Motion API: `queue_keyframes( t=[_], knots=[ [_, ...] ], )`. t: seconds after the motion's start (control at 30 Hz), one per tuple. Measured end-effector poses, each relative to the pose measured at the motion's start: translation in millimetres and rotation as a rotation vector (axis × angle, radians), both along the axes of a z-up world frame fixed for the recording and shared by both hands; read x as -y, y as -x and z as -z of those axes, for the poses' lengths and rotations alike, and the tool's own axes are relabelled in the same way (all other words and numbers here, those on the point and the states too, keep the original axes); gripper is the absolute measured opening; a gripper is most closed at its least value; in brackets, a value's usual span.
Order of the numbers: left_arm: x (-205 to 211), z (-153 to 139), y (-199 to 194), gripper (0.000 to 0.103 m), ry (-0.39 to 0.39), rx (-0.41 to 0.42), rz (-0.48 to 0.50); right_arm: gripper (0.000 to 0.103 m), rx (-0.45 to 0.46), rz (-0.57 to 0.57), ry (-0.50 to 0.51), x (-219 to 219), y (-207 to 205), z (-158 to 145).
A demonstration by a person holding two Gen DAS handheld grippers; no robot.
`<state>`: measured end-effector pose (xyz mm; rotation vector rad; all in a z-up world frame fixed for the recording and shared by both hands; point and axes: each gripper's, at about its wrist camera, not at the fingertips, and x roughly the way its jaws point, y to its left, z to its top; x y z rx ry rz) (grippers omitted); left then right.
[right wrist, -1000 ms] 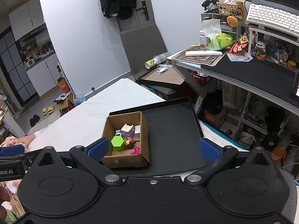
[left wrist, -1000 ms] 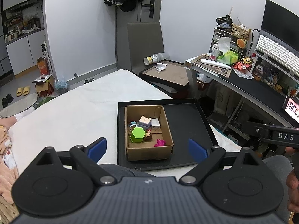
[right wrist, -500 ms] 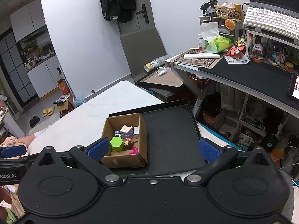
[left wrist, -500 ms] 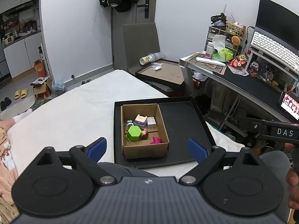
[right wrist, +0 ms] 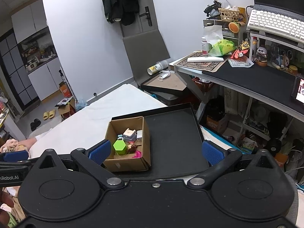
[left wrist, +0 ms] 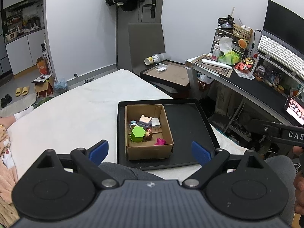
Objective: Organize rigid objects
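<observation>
A brown cardboard box (left wrist: 150,150) (right wrist: 125,164) stands in the left half of a black tray (left wrist: 188,121) (right wrist: 174,136) on the white bed. Inside lie a green hexagonal block (left wrist: 137,134) (right wrist: 120,146), a pale toy (left wrist: 145,120) (right wrist: 129,134), a white charger (left wrist: 156,123), a small brown figure (left wrist: 148,135) and a pink piece (left wrist: 160,142) (right wrist: 137,154). My left gripper (left wrist: 150,151) is open and empty, held above and short of the box. My right gripper (right wrist: 155,151) is open and empty, likewise short of the tray.
The white bed (left wrist: 76,112) stretches to the left. A desk (left wrist: 245,83) with keyboard, tissue bag and clutter stands on the right. A second tray with cardboard (left wrist: 169,74) leans by the grey chair. My knees (left wrist: 121,169) lie below the tray.
Both grippers have pulled back and up a little, so the box and tray look smaller and farther. Both jaws stay open. Nothing in the box has moved.
</observation>
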<state>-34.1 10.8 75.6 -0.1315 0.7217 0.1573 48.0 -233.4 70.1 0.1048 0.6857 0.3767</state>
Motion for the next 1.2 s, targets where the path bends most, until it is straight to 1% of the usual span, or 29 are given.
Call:
queue_keyframes(
  t=[0.67,1.0,1.2],
  knots=[
    [-5.1,-1.7,2.8,0.093,-0.001,0.01,-0.013,0.103,0.0,0.004,0.019,-1.9,0.0,3.9],
    [-6.7,-1.5,4.1,0.093,-0.007,0.027,-0.014,0.103,0.005,-0.019,0.053,-9.1,0.9,6.9],
    [-9.2,2.1,1.7,0.093,-0.009,0.014,-0.008,0.103,0.003,-0.029,0.071,-13.7,0.1,8.9]
  ],
)
